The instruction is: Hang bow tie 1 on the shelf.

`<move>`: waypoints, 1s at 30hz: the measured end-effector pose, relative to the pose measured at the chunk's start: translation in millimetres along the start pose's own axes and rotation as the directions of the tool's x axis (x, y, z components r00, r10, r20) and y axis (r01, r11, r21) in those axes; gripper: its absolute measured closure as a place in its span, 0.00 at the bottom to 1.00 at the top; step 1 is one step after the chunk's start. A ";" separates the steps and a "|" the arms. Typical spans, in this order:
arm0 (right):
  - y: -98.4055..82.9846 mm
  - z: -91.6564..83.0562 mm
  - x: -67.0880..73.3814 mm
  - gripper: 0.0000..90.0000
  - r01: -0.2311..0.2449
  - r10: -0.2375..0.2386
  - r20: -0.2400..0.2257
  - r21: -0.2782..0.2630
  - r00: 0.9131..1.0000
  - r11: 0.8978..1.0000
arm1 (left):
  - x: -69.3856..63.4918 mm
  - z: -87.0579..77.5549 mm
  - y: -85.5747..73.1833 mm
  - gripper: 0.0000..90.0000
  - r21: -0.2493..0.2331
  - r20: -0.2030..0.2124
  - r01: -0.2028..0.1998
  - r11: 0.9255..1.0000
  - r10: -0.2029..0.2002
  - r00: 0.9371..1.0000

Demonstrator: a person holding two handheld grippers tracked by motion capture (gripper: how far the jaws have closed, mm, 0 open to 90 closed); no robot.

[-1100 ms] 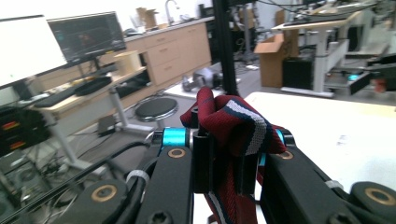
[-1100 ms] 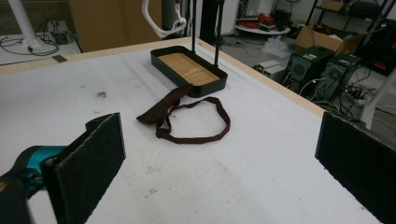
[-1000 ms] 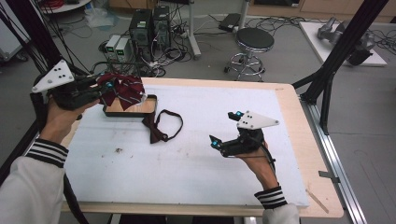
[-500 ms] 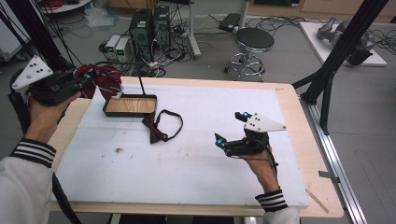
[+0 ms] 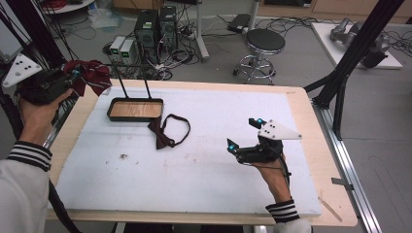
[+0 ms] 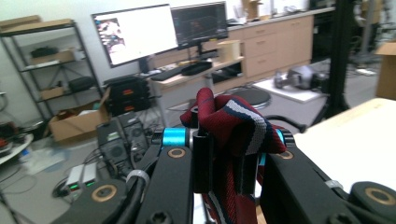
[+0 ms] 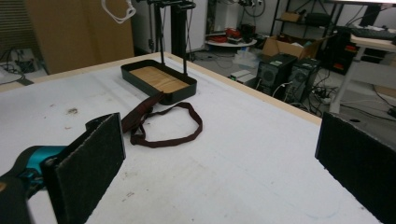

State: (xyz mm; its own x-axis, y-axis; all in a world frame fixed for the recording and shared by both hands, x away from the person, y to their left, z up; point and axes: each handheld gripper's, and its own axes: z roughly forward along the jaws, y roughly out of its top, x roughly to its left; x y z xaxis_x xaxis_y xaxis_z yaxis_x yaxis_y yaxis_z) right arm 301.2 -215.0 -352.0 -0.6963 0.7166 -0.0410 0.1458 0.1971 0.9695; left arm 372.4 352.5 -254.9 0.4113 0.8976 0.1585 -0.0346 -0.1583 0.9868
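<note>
High view: white-covered table [image 5: 194,179], cluttered lab.

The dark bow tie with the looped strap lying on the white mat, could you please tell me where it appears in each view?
High view: the bow tie lies left of centre, just in front of the tray.
Left gripper view: not in it; the jaws hold a striped red cloth.
Right gripper view: left of centre, before the tray.
Shared landmark: the tray.
</note>
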 end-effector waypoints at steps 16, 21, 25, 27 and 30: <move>-22.4 -17.2 0.4 0.01 -0.038 0.041 0.063 -0.049 0.997 0.998 | 14.8 15.7 -3.9 0.90 0.012 -0.093 0.010 1.000 -0.008 0.996; -28.9 -20.7 -0.9 0.01 -0.046 0.049 0.067 -0.045 0.997 0.998 | 17.9 23.1 -6.9 0.90 0.020 -0.111 0.013 1.000 -0.011 0.994; -33.0 -22.8 -0.6 0.01 -0.048 0.052 0.081 -0.047 0.995 0.998 | 18.3 29.3 -10.5 0.90 0.032 -0.127 0.018 0.999 -0.013 0.992; -34.8 -23.9 -0.6 0.01 -0.049 0.053 0.084 -0.054 0.995 0.997 | 18.6 32.5 -12.4 0.90 0.038 -0.133 0.020 0.999 -0.015 0.991; -37.8 -25.5 -0.2 0.01 -0.056 0.061 0.089 -0.063 0.994 0.996 | 20.0 37.0 -15.5 0.90 0.043 -0.145 0.025 0.999 -0.018 0.989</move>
State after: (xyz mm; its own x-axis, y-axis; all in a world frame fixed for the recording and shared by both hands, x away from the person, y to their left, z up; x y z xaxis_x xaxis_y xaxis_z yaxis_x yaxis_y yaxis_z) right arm 277.9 -239.7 -382.5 -0.6211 0.7837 -0.0030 0.1395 0.1143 0.9836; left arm 414.9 357.7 -268.3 0.2757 0.9504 0.1438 0.0146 -0.1538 0.9880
